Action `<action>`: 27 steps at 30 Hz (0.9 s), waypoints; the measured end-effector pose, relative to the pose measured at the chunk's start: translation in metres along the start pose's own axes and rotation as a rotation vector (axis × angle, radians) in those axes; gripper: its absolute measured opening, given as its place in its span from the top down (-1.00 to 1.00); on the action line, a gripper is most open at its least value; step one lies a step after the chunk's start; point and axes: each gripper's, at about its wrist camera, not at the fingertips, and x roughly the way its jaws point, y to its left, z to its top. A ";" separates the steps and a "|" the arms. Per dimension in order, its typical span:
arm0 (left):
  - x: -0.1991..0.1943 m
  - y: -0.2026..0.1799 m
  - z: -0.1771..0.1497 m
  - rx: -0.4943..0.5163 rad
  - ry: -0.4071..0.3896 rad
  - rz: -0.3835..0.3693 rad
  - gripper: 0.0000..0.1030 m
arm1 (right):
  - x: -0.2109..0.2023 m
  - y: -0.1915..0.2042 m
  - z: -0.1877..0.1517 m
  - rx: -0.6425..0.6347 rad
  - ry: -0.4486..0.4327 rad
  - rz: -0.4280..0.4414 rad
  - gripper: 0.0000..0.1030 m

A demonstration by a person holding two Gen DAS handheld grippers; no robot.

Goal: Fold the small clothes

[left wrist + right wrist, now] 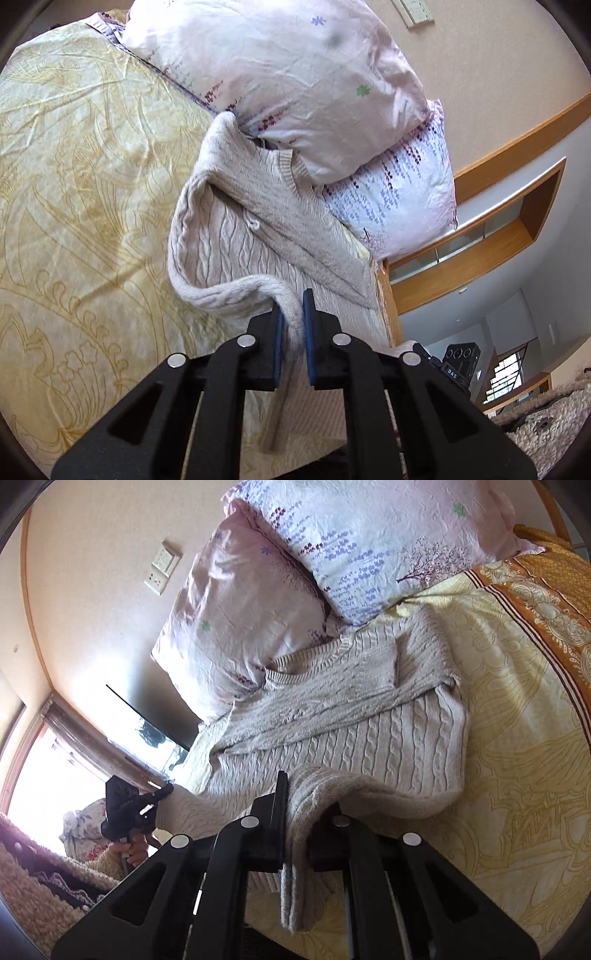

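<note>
A beige cable-knit sweater lies on the bed with its sleeves folded across the body; it also shows in the right wrist view. My left gripper is shut on the sweater's lower hem, which hangs between its blue pads. My right gripper is shut on the hem at the other corner, and knit fabric drapes over its right finger. Both lift the hem a little above the bed. The left gripper shows in the right wrist view, held by a hand.
A yellow patterned bedspread covers the bed, with an orange border. Two pale floral pillows lie against the sweater's collar end. A wooden shelf and the wall stand beyond. A window is at left.
</note>
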 end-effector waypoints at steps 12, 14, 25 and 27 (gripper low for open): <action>0.039 0.005 -0.008 0.084 0.345 0.094 0.32 | 0.010 -0.005 0.003 0.022 0.013 -0.009 0.84; 0.042 0.003 -0.011 0.115 0.389 0.098 0.13 | 0.011 -0.006 0.003 0.026 0.020 -0.014 0.84; 0.044 -0.021 -0.002 0.189 0.287 0.024 0.88 | 0.010 -0.005 0.002 0.031 0.003 -0.023 0.84; 0.040 -0.024 0.005 0.183 0.246 -0.007 0.88 | 0.009 -0.004 0.003 0.032 -0.008 -0.022 0.84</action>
